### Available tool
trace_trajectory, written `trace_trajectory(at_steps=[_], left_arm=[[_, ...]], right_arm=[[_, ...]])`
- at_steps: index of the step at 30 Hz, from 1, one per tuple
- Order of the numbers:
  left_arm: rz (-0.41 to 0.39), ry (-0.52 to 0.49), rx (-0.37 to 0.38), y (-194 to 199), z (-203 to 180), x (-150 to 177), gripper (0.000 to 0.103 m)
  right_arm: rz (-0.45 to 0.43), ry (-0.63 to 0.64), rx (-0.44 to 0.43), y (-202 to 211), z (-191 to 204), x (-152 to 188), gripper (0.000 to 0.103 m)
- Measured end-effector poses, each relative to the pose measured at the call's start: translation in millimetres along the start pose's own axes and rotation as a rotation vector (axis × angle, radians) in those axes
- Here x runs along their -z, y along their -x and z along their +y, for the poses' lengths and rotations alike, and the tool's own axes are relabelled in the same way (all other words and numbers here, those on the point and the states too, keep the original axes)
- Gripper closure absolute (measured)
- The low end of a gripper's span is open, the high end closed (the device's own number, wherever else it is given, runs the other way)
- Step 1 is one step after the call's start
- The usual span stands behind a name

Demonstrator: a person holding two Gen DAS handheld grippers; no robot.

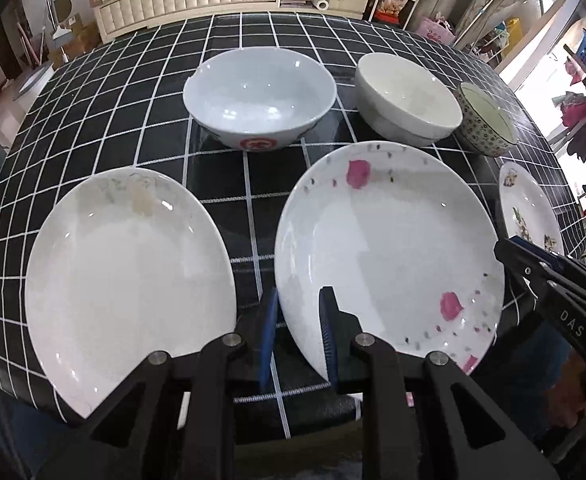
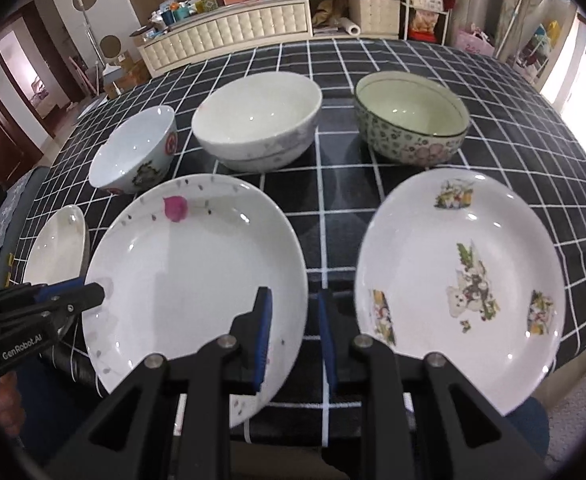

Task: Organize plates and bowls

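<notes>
Three plates lie along the near edge of the checked table: a plain white plate [image 1: 129,276] at left, a pink-petal plate [image 1: 389,248] in the middle, also in the right wrist view [image 2: 197,280], and a flower-print plate [image 2: 461,280] at right. Behind stand three bowls: a white bowl with red marks [image 1: 259,96], a white bowl [image 2: 257,120] and a green patterned bowl [image 2: 409,116]. My left gripper [image 1: 299,336] is open, its fingers astride the petal plate's near left rim. My right gripper [image 2: 293,336] is open over the gap between the petal and flower plates.
The black-and-white checked tablecloth [image 1: 229,220] covers the table; its near edge runs just under the grippers. A low white cabinet [image 2: 229,36] with clutter stands behind the table. A doorway [image 2: 17,92] is at far left.
</notes>
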State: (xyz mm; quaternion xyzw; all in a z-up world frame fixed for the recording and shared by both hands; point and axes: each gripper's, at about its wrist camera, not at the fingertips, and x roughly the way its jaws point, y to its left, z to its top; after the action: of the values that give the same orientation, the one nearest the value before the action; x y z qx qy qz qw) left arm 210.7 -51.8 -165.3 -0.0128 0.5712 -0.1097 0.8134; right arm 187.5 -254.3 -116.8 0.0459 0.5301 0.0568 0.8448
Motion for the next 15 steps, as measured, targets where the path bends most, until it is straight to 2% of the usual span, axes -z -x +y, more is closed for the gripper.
trace_trajectory(at_steps=[11,15], left_arm=[[0.026,-0.016,0.003,-26.1,1.0,-9.0,0.084],[0.033,-0.006,0.018,-31.3,3.2,-8.9,0.086]], right_arm=[[0.05,0.005,0.002,-19.3,0.7,-3.0,0.076],[0.032,0.054,0.057,-18.4,7.3,0.9,0.08]])
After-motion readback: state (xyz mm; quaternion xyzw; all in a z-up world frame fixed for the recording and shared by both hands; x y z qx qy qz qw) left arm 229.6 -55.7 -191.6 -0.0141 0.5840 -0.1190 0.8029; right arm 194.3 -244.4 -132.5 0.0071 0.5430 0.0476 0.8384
